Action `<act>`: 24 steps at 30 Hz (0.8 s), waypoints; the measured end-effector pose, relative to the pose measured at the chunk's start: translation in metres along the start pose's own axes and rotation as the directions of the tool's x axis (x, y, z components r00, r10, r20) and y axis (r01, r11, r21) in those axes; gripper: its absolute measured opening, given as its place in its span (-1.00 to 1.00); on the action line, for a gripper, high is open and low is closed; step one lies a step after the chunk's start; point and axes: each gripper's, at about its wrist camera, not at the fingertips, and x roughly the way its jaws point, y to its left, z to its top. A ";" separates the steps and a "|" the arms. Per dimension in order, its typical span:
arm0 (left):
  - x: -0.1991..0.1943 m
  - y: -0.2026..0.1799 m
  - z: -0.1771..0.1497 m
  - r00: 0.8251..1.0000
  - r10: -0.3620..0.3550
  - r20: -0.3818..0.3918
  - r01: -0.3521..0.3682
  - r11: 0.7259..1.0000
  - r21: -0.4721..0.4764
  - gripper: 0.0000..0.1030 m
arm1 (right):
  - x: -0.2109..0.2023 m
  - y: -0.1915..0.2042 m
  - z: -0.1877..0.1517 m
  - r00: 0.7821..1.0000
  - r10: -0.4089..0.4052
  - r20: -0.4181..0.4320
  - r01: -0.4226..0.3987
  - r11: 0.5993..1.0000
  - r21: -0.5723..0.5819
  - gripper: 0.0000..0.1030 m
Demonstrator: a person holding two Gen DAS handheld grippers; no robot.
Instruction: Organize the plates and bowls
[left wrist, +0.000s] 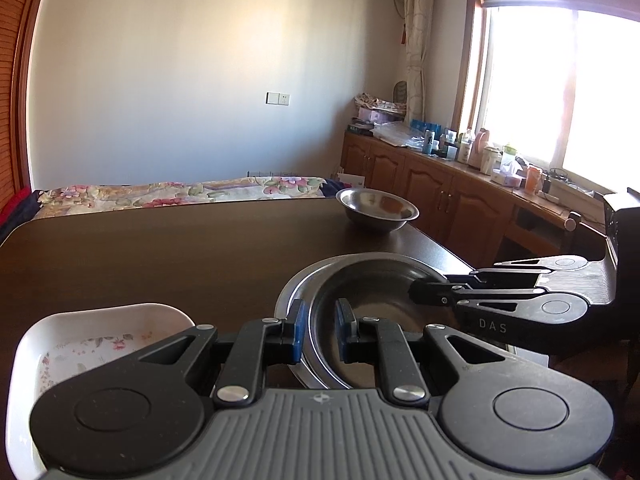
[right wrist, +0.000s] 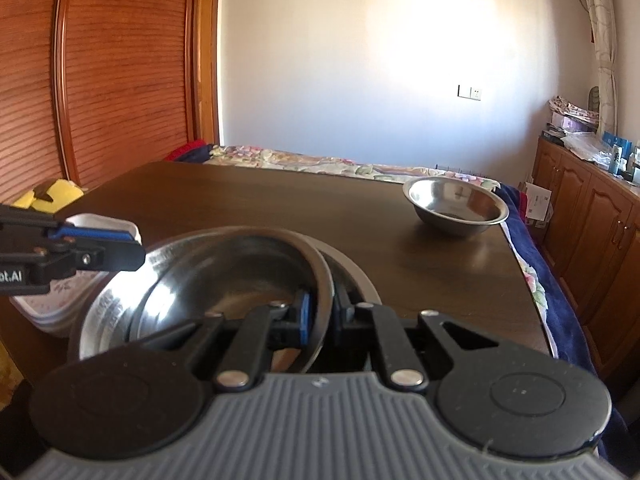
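Note:
A large steel bowl [left wrist: 372, 292] [right wrist: 224, 276] rests tilted inside a wide steel plate [left wrist: 290, 292] [right wrist: 356, 276] at the near edge of the dark wooden table [left wrist: 160, 248]. My left gripper [left wrist: 320, 334] [right wrist: 138, 248] is shut on the bowl's left rim. On the opposite rim my right gripper [right wrist: 323, 316] [left wrist: 416, 292] is shut too. A white floral dish [left wrist: 100, 340] [right wrist: 60, 300] lies just left of the plate. A smaller steel bowl [left wrist: 376, 208] [right wrist: 456, 208] stands alone at the table's far right corner.
A bed with a floral cover [left wrist: 180, 192] lies beyond the table. Wooden cabinets [left wrist: 440, 192] topped with bottles and boxes run along the right under the window. A yellow object [right wrist: 48, 196] sits off the table's left edge.

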 end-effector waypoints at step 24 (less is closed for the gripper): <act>0.014 -0.011 0.031 1.000 -0.007 0.020 0.005 0.996 0.085 -0.66 | -0.026 -0.048 0.029 0.989 -0.066 0.131 0.058 0.996 0.061 -0.73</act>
